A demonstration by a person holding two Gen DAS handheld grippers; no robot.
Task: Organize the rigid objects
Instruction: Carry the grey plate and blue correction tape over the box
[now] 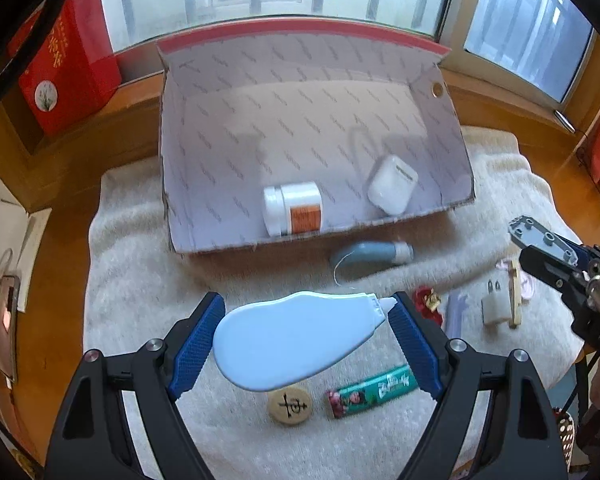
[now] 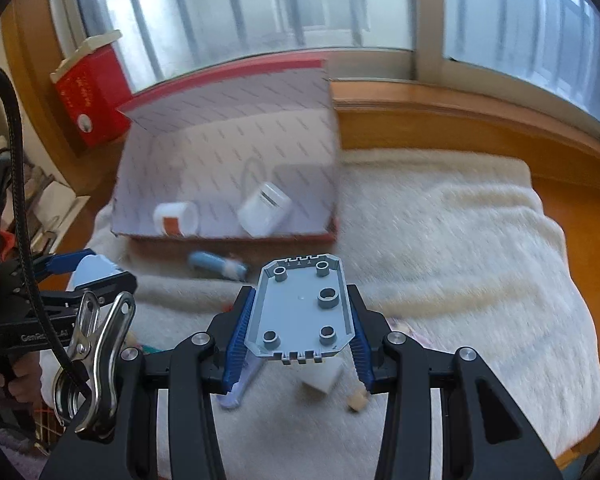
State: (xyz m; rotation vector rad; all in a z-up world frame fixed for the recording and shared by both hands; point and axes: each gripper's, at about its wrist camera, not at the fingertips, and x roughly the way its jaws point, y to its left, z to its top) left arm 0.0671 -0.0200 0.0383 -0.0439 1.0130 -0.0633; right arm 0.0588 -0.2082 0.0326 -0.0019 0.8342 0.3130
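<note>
My left gripper (image 1: 306, 320) is shut on a light blue teardrop-shaped case (image 1: 288, 344), held above the white towel (image 1: 140, 280). My right gripper (image 2: 300, 312) is shut on a grey plastic plate with round studs (image 2: 300, 312); it also shows at the right of the left wrist view (image 1: 540, 240). The open cardboard box (image 1: 312, 140) lies ahead on the towel and holds a white jar with an orange label (image 1: 294, 208) and a white earbud case (image 1: 392, 190). A blue-grey bottle (image 1: 370, 256) lies just in front of the box.
On the towel lie a round wooden piece (image 1: 290, 406), a green lighter (image 1: 370, 394), a white plug adapter (image 1: 494, 306), a red trinket (image 1: 428, 300) and a pale purple piece (image 1: 454, 312). A red carton (image 1: 68, 64) stands on the wooden sill by the window.
</note>
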